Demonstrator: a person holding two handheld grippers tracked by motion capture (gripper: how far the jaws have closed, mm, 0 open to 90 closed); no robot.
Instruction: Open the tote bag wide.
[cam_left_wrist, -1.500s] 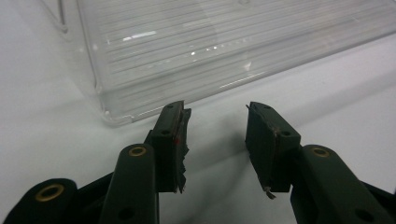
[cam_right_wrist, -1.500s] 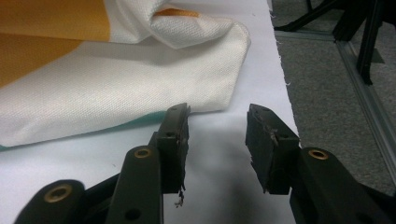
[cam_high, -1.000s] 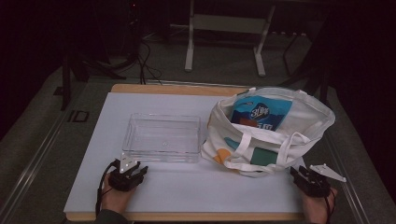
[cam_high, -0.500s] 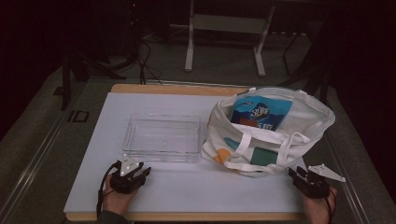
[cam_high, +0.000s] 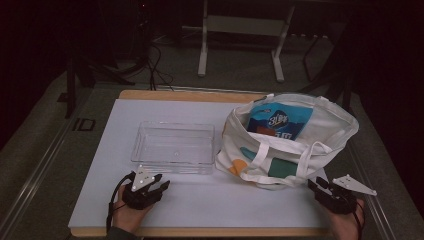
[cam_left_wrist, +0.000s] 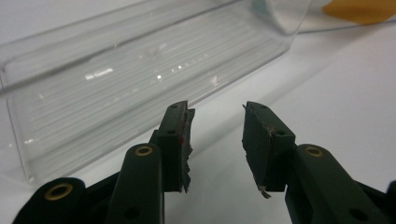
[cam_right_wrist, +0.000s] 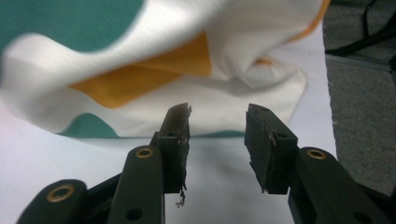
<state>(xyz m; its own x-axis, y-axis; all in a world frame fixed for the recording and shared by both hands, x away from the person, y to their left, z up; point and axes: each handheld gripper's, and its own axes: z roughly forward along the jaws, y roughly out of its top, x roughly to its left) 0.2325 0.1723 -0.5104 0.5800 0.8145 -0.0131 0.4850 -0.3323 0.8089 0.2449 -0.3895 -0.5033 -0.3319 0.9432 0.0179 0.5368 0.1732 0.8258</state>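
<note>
A clear plastic tray (cam_high: 173, 148) lies empty in the middle of the white table (cam_high: 210, 200). To its right slumps a white tote bag (cam_high: 287, 142) with teal and orange patches, and a blue snack packet (cam_high: 280, 121) shows in its mouth. My left gripper (cam_high: 161, 183) hovers near the front edge, just short of the tray's near wall (cam_left_wrist: 140, 93), jaws open with nothing between them (cam_left_wrist: 215, 135). My right gripper (cam_high: 316, 184) is at the front right, open and pointing at the bag's lower side (cam_right_wrist: 154, 79), its jaws (cam_right_wrist: 217, 135) apart from the cloth.
The table's wooden rim (cam_high: 200, 95) shows at the back. Dark floor with cables and a metal stand (cam_high: 240, 30) lies beyond. A grey carpet strip (cam_right_wrist: 364, 116) runs along the table's right edge.
Both grippers have risen slightly off the table near the front edge. The tray and the bag have not moved.
</note>
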